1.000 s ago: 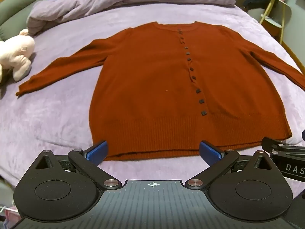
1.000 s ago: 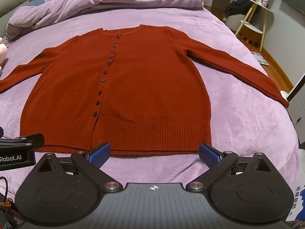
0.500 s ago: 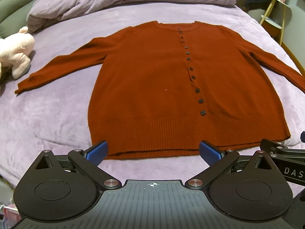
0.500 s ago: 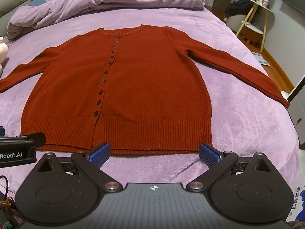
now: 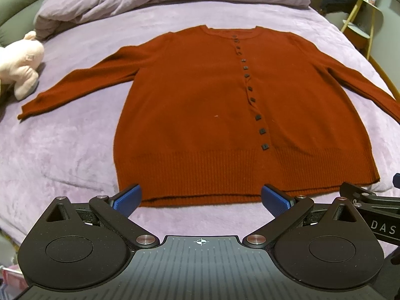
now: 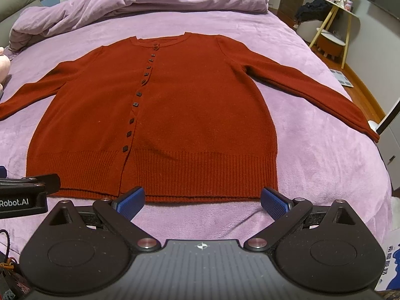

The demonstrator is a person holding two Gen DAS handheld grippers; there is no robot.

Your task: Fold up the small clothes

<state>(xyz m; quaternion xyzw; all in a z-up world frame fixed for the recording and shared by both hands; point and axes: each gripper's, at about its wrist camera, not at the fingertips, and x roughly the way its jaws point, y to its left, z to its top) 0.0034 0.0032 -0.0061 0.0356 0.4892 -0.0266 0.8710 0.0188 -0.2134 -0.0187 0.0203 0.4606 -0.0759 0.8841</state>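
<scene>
Just short of the cardigan [image 5: 200,115] hem: left gripper [image 5: 201,198] level, blue fingers [image 5: 127,197] spread wide, empty; right gripper [image 6: 202,200] alongside, likewise spread, pinching nothing.

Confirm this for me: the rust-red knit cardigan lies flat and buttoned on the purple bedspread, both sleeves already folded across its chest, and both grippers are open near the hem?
Not quite. The rust-red knit cardigan has both sleeves spread out to the sides, not folded in; both wrist views show it. The rest stands: it lies flat and buttoned on the purple bedspread, with the left gripper and right gripper open near the hem.
</scene>
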